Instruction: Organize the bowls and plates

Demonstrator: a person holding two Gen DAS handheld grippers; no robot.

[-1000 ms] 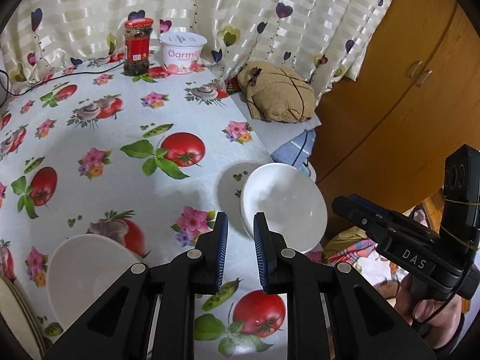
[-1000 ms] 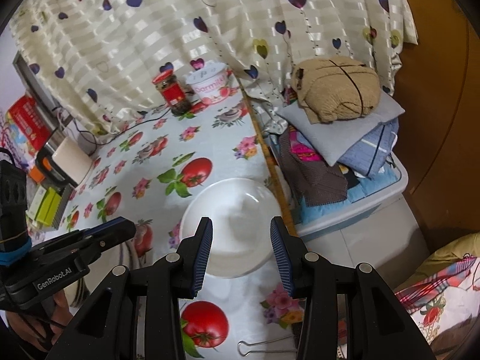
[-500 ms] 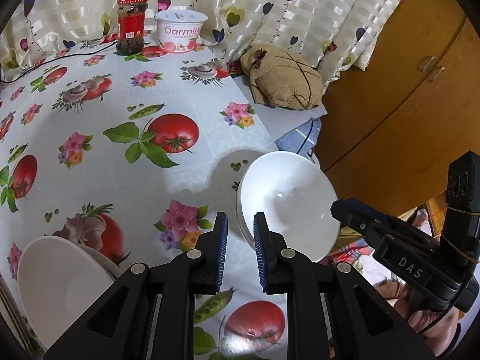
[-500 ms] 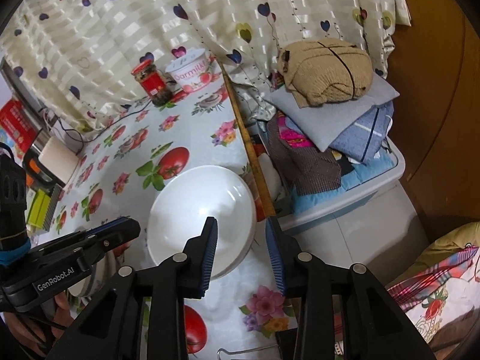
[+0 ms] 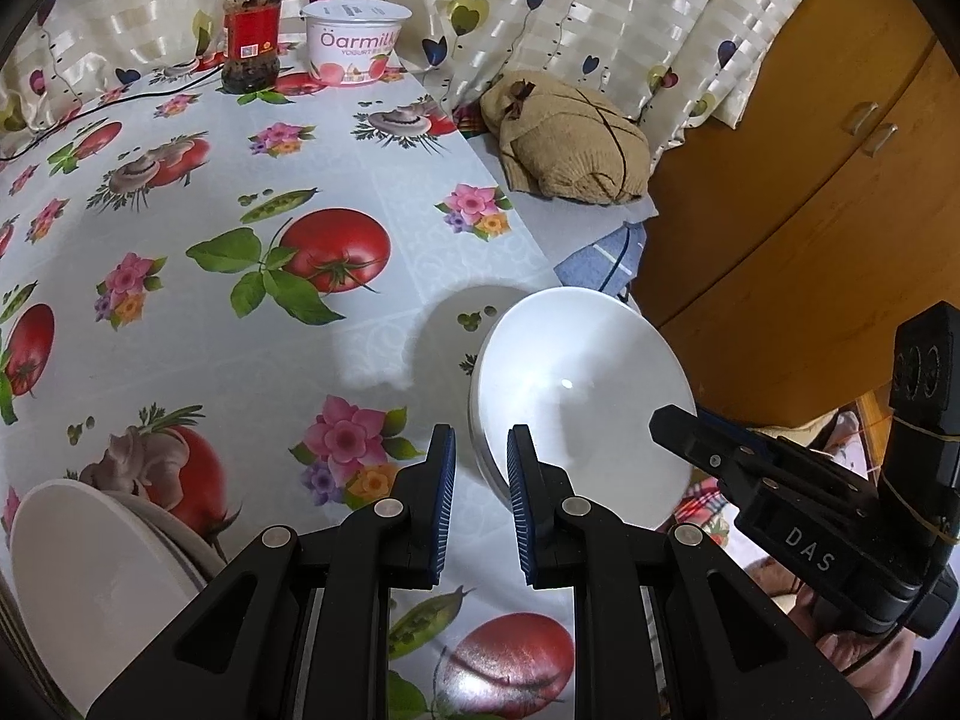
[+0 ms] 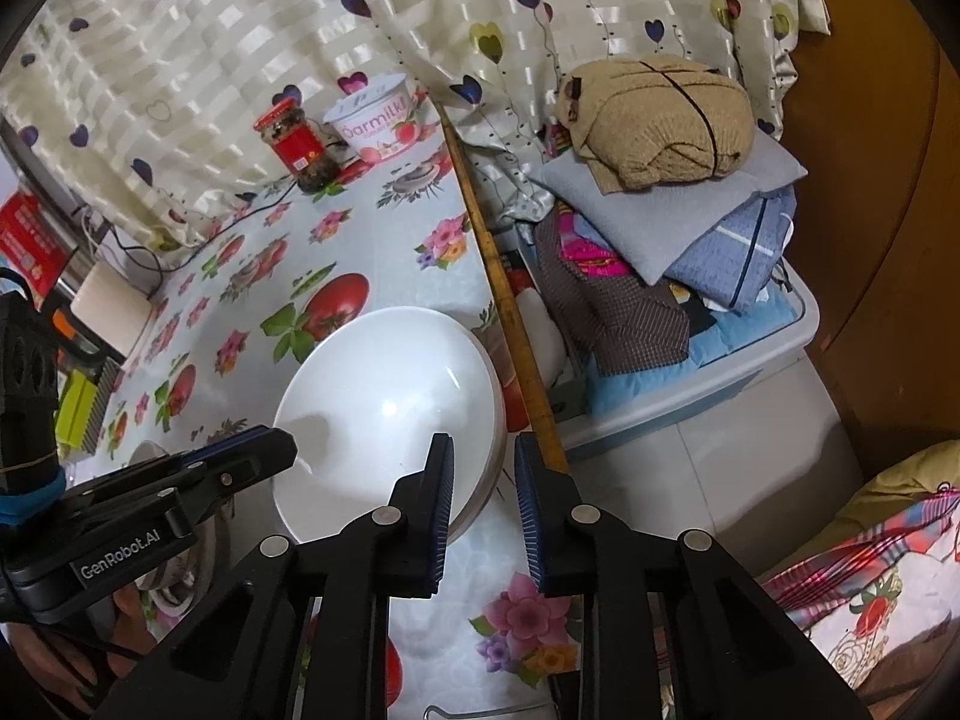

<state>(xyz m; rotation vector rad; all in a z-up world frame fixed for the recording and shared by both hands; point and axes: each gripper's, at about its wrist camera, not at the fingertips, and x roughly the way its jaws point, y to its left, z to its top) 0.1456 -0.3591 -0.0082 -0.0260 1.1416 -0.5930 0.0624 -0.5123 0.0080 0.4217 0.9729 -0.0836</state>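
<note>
A white bowl [image 5: 579, 402] is tilted and lifted near the table's right edge, casting a shadow on the cloth; it also shows in the right wrist view [image 6: 390, 414]. My right gripper [image 6: 480, 498] is shut on the bowl's near rim, which passes between its blue pads. It shows at the bowl's right in the left wrist view [image 5: 672, 420]. My left gripper [image 5: 480, 498] hangs just left of the bowl with a narrow empty gap between its jaws. Another white bowl on stacked plates [image 5: 84, 576] sits at the lower left.
The table [image 5: 180, 252] has a tomato-and-flower cloth. A red-lidded jar [image 5: 252, 30] and a yogurt tub [image 5: 354, 42] stand at the back by the curtain. Folded clothes in a bin [image 6: 672, 240] and a wooden cupboard [image 5: 810, 192] lie right of the table.
My right gripper has narrowed and closed on the bowl's rim, and the bowl has tipped up off the table. My left gripper has moved forward over the table.
</note>
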